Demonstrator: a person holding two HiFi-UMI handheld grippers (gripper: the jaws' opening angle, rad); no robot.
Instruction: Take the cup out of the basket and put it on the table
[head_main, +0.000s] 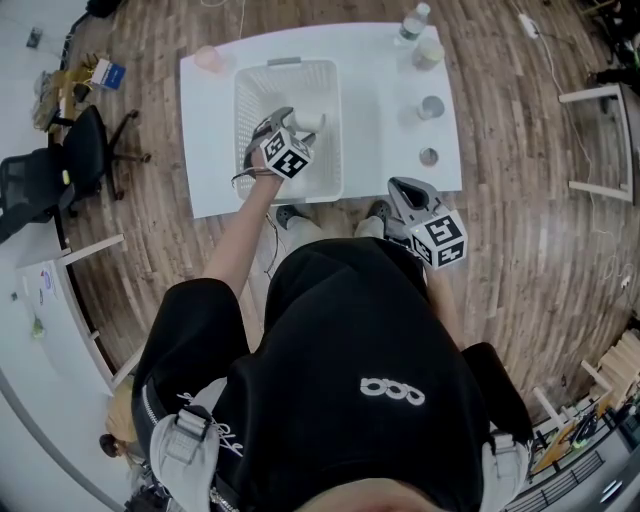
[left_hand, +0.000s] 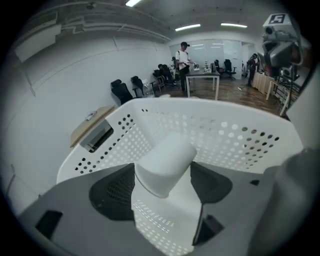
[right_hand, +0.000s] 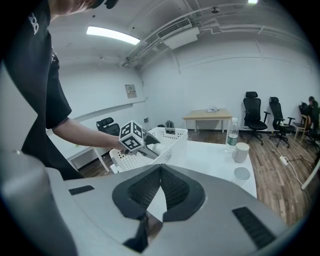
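Our left gripper (head_main: 295, 125) has its jaws wide, pads pressed on the sides of the white cup (left_hand: 165, 167) over the basket (head_main: 243, 120). Seen from the head, the cup points toward 1 o'clock; bare table (head_main: 375, 140) lies at 3 o'clock.

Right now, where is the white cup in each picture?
Head view: cup upper middle, inside the basket.
Left gripper view: cup dead centre, clamped in the left tongs.
Right gripper view: cup small, left of centre, at the basket.
Shared landmark: the white holey basket.
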